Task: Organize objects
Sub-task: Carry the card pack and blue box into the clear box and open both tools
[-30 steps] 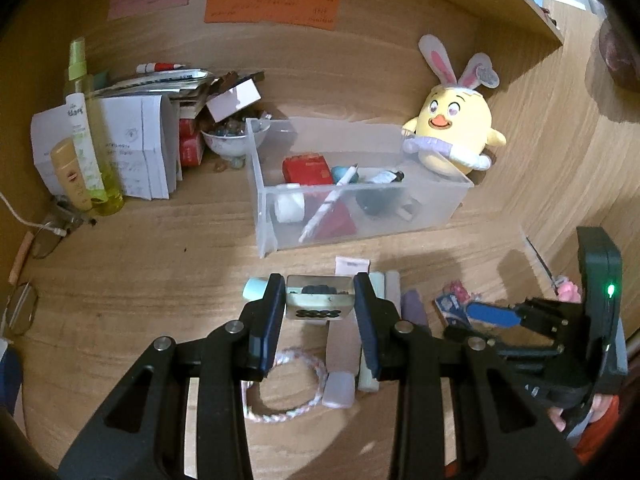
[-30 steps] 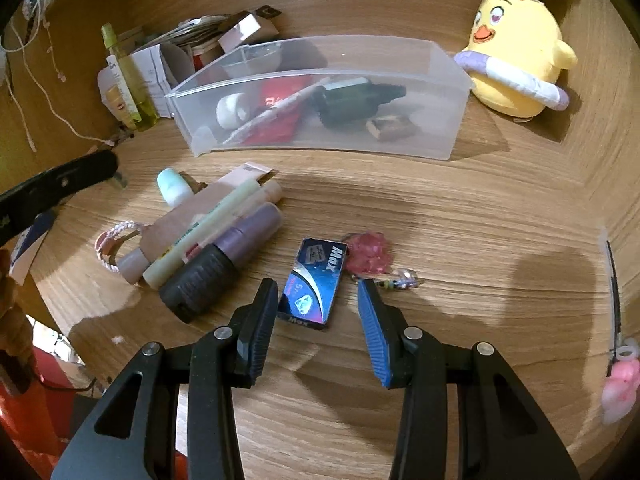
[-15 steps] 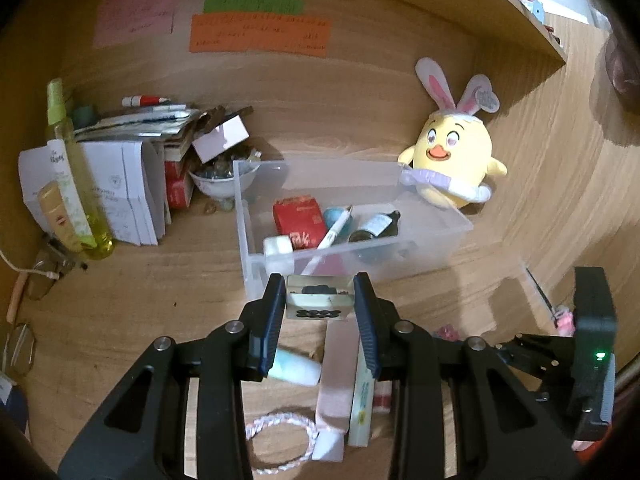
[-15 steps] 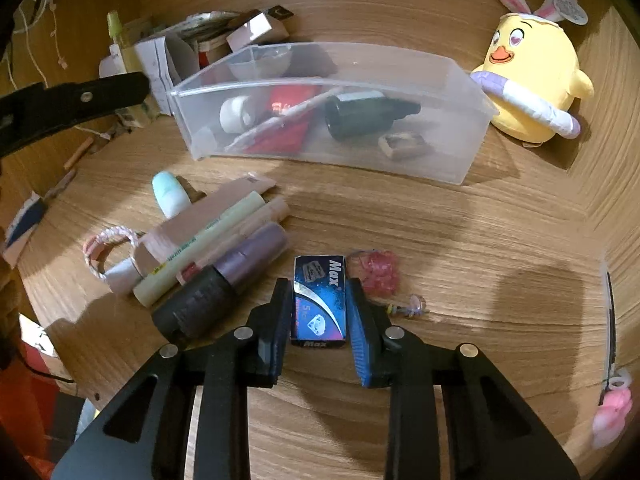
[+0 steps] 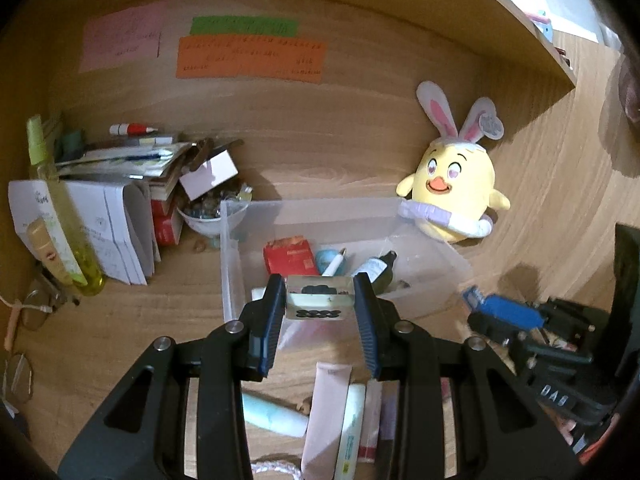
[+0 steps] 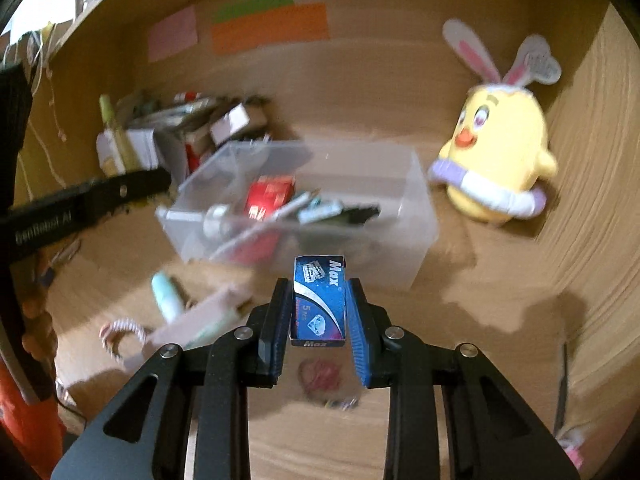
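The blue "Max" box (image 6: 320,300) sits clamped between the two pads of the right gripper (image 6: 319,294), off the wooden desk (image 6: 500,340) and upright in the right wrist view, its printed face toward the camera. Those jaws have just been closing, and the box is now pinched between them. Below it, at 6 o'clock from the box, a small pink trinket (image 6: 320,376) lies on the desk. At 12 o'clock stands the clear plastic bin (image 6: 416,240), and inside it a red packet (image 6: 270,196) and a dark bottle (image 6: 360,212) can be made out — the rest is blurred.

The left gripper (image 5: 320,300) is narrowed on a small pale block (image 5: 320,304) with dark markings, both pads pressing its sides. In the left wrist view the block hangs over the near wall of the bin (image 5: 232,264). At 6 o'clock from it, a row of tubes (image 5: 326,412) lies on the desk, with a pale green tube (image 5: 272,416) at about 7 o'clock. The right gripper (image 5: 476,308) shows at 3 o'clock.

Further out, a yellow chick plush (image 5: 454,196) with rabbit ears stands at 2 o'clock from the bin, just beside its far corner. At 10 o'clock — a white bowl (image 5: 208,220), a heap of papers (image 5: 100,220) and a yellow spray bottle (image 5: 60,216). Coloured notes (image 5: 248,56) are stuck on the back panel at 12 o'clock.
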The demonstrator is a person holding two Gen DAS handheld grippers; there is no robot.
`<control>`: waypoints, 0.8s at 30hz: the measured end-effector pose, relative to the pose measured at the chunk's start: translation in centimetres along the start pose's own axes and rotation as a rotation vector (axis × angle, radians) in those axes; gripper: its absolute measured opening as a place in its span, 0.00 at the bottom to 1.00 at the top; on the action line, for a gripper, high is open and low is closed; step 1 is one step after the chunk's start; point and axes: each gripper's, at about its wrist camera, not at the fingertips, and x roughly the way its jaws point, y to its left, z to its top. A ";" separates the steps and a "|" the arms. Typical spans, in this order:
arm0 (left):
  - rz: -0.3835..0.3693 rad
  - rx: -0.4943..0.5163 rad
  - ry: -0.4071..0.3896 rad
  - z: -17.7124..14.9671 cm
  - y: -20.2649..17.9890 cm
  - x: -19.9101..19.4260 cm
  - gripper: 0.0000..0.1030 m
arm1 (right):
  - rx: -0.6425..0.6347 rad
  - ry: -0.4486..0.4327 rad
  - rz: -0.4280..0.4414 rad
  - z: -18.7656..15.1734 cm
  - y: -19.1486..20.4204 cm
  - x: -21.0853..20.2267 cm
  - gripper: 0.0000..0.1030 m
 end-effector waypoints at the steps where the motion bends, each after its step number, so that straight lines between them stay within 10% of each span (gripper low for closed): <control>1: 0.000 0.000 -0.002 0.3 -0.1 0.1 0.34 | 0.000 -0.013 -0.005 0.6 -0.3 -0.1 0.24; 24: 0.073 -0.033 0.062 2.8 1.7 5.8 0.34 | -0.002 -0.090 -0.047 7.8 -3.6 3.4 0.24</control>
